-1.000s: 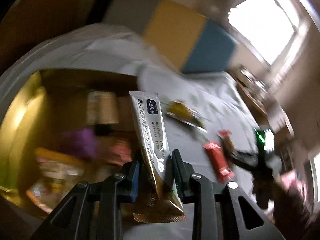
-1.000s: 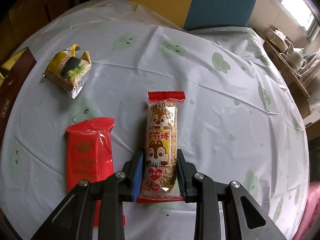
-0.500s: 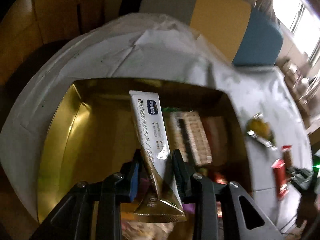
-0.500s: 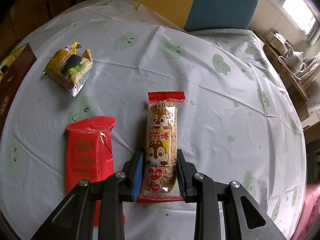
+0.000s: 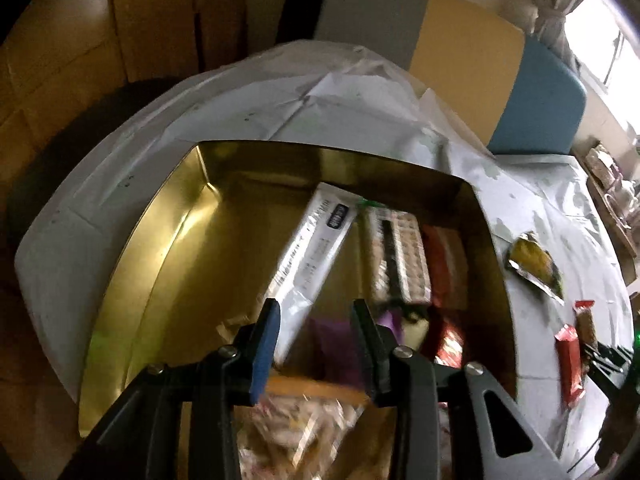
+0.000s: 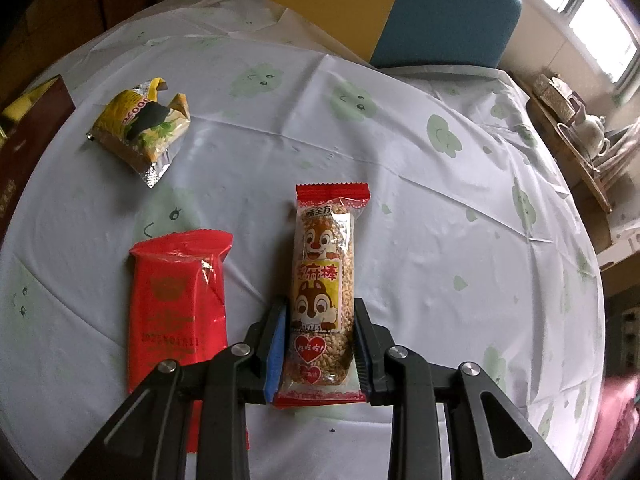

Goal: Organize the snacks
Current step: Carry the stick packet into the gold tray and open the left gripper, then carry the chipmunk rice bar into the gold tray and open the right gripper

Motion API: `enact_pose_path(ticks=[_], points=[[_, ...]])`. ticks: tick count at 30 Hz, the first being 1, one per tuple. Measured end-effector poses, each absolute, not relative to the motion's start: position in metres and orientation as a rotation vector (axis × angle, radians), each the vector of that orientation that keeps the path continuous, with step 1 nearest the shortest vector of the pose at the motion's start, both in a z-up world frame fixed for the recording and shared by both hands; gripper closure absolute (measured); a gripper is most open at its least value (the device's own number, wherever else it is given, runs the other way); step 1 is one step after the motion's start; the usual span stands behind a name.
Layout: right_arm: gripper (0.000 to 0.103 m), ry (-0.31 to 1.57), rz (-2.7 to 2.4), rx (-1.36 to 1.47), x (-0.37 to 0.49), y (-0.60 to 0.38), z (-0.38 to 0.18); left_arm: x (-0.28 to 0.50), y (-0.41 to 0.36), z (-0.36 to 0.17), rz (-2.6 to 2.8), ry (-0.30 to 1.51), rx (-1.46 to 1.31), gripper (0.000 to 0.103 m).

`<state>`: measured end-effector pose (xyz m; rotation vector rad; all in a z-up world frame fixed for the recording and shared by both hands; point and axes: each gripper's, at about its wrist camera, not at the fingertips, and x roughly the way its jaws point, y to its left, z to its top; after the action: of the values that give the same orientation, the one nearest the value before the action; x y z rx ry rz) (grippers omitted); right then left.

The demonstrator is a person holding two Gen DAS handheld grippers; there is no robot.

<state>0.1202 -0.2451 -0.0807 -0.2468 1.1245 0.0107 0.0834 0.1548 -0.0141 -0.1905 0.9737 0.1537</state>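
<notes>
**Crinkly wrappers, light loads**

Crinkly film makes the bar [image 6: 322, 292] light, slippery, probably brittle; we grip its lower half on the table [image 6: 440, 208], right gripper [image 6: 320, 350] clamped. Our left gripper [image 5: 316, 344] gapes above the sachet [image 5: 312, 252] in the tin [image 5: 132, 276].

Sachet [image 5: 316, 248] in box [image 5: 132, 272], wrapped bar [image 6: 323, 292] right of flat packet [image 6: 176, 304]

Shiny gold metal tin [image 5: 168, 240], glossy plastic snack wrappers – red packet [image 6: 178, 300], smooth wipe-clean tablecloth [image 6: 440, 208]
</notes>
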Motion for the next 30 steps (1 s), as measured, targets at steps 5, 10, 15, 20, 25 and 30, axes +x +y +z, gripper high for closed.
enact_pose_path(ticks=[5,10,15,20,25,30], points=[[0.073,1.116,0.004,-0.264,0.117,-0.241,-0.081,0.066,0.136,-0.007,0.108,0.935,-0.146,0.066],[0.073,1.116,0.003,-0.261,0.117,-0.241,-0.08,0.048,0.117,-0.001,0.061,0.918,-0.115,0.066],[0.073,1.118,0.004,-0.261,0.117,-0.24,-0.081,0.034,0.105,0.0,0.045,0.915,-0.09,0.066],[0.074,1.137,0.01,-0.21,0.117,-0.245,-0.079,0.027,0.099,0.001,0.037,0.912,-0.077,0.066],[0.074,1.147,0.016,-0.182,0.12,-0.249,-0.08,0.02,0.096,0.006,0.026,0.893,-0.066,0.066],[0.073,1.139,0.014,-0.195,0.12,-0.248,-0.08,0.013,0.093,0.007,0.015,0.886,-0.05,0.066]])
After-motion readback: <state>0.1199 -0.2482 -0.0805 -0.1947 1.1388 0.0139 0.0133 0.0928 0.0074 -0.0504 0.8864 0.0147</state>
